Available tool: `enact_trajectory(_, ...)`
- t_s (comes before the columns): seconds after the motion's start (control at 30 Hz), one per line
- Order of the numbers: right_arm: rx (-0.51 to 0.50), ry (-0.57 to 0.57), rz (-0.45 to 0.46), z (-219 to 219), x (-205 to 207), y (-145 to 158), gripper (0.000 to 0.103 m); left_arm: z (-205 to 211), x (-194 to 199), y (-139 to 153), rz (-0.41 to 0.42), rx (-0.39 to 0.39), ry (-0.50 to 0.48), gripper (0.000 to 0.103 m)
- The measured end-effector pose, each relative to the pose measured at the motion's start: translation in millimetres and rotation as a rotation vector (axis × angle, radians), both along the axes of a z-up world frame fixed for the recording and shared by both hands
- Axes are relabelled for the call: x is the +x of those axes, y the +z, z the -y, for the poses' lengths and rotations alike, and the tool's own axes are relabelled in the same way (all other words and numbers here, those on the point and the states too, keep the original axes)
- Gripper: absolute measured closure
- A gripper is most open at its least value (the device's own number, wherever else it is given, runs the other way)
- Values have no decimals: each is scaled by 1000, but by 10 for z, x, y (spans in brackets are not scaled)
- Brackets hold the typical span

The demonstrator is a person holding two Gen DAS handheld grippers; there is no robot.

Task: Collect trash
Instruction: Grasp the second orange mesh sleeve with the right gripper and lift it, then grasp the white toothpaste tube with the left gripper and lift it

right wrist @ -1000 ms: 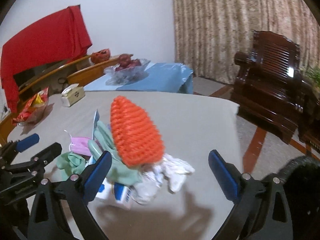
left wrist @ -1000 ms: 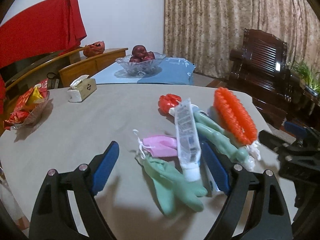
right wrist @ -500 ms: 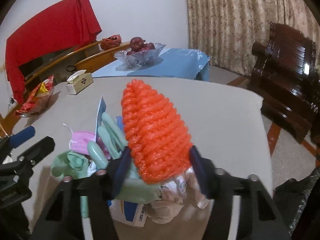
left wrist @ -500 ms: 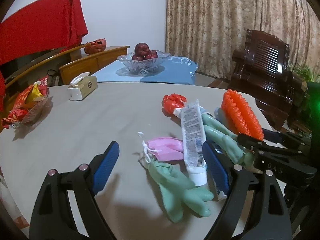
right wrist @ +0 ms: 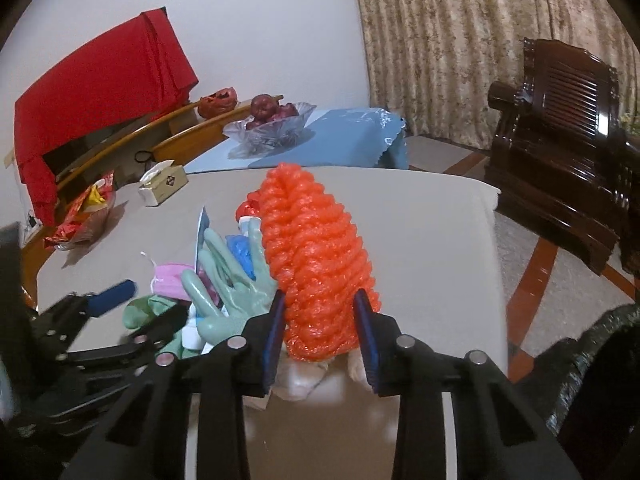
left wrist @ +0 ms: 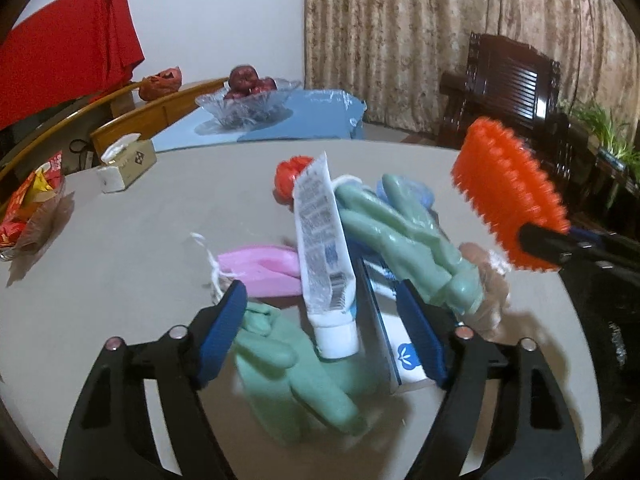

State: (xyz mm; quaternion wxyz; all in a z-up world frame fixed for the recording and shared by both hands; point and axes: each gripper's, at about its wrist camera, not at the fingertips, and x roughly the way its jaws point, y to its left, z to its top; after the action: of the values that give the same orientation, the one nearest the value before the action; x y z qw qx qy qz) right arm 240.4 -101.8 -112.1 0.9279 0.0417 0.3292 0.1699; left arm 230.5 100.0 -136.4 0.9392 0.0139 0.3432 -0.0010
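Note:
A pile of trash lies on the grey table [left wrist: 120,248]: green rubber gloves [left wrist: 404,232], a white toothpaste tube [left wrist: 324,248], its blue-white box [left wrist: 400,344], a pink face mask [left wrist: 264,268] and a red crumpled wrapper [left wrist: 288,176]. My right gripper [right wrist: 320,332] is shut on an orange foam net [right wrist: 316,264] and holds it lifted; the net also shows in the left wrist view [left wrist: 512,196]. My left gripper [left wrist: 324,336] is open, its jaws on either side of the tube, a glove [left wrist: 292,368] and the box.
A tissue box [left wrist: 124,164], a snack bowl [left wrist: 28,216] and a glass fruit bowl [left wrist: 248,100] stand at the back. A dark wooden armchair [right wrist: 560,120] is to the right. A black bag [right wrist: 600,380] is at the lower right, beyond the table edge.
My right gripper has closed on the orange net and lifted it off the pile. My left gripper has moved forward around the tube and glove.

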Motion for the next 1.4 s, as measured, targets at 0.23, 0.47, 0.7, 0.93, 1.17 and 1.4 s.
enact_trajectory(0.23,4,-5,-5,22,-77,-14,69,74,136,-205,-53,35,-1,54)
enact_trajectory(0.47,-5,3,3,-7,-151,32,69,84,138,-185,-60,3,-14,83)
enact_trajectory(0.7,11,13,34,43,-321,178,69,75,-52,9,-22,-24,-23,84)
enact_trajectory(0.93,16,0,68,133,-564,331,69,233,-373,322,34,-45,-89,103)
enact_trajectory(1.17,10,-24,61,205,-758,347,69,419,-544,355,18,-61,-142,103)
enact_trajectory(1.4,18,-40,0,240,-784,62,69,361,-664,93,-36,-41,-103,62)
